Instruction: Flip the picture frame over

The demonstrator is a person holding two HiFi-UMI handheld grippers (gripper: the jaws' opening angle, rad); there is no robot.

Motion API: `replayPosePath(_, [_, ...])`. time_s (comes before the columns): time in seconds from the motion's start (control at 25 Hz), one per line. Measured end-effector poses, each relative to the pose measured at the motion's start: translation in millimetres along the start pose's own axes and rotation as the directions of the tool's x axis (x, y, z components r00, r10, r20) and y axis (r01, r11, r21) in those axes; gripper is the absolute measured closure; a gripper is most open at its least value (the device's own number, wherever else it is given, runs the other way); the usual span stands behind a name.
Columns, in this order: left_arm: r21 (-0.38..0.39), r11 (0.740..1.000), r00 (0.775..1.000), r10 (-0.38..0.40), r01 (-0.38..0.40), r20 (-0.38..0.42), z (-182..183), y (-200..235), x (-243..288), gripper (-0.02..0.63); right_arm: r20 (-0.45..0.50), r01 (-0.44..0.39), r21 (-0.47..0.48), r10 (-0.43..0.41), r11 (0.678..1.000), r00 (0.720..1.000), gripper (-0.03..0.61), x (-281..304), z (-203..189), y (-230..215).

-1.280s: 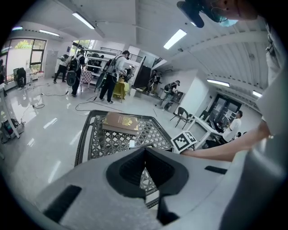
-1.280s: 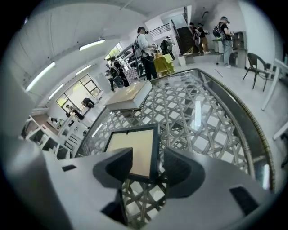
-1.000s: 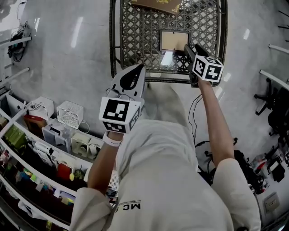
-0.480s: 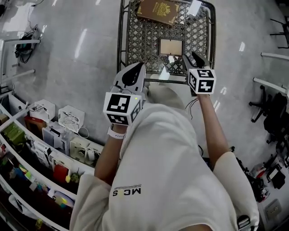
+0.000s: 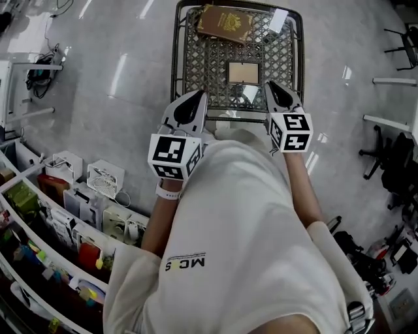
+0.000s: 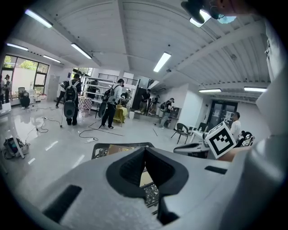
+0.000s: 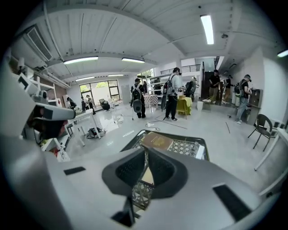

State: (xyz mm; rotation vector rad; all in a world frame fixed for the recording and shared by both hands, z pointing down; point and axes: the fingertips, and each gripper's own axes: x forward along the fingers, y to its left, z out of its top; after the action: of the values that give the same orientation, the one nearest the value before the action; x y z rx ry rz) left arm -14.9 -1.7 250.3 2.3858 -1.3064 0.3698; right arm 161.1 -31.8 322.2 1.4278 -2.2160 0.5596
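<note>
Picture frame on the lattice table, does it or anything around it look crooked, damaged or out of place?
Nothing stands out. The picture frame lies flat and square on the table, apart from the brown book, which sits slightly angled at the far edge but fully on the tabletop.

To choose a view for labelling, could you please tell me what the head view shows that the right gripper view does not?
Only the head view: the shelves, the person's shirt and the whole frame. Only the right gripper view: standing people, ceiling lights and a chair. Both: the lattice table with the book and white card.
</note>
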Motion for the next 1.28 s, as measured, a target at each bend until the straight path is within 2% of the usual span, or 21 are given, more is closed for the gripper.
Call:
replayPosePath(0.32, [0.016,1.000,0.999,0.014,-0.015,0.041,17.5,3.1,-2.2,0.593,0.102,-0.019,0.014,0.017,1.000,0.995,0.557,-27.3,45.2,15.0])
replayPosePath(0.68, [0.042,0.999,0.998,0.019,-0.021,0.062,29.8,7.1,-5.5,0.594,0.192,-0.048,-0.014,0.050,0.999,0.980,0.560,-43.4,81.8,40.4])
replayPosePath(1.28, [0.052,0.999,0.998,-0.003,0.000,0.058,32.9,1.3,1.7,0.594,0.224,-0.040,-0.046,0.049,0.998,0.973,0.561,-55.3,87.5,54.7])
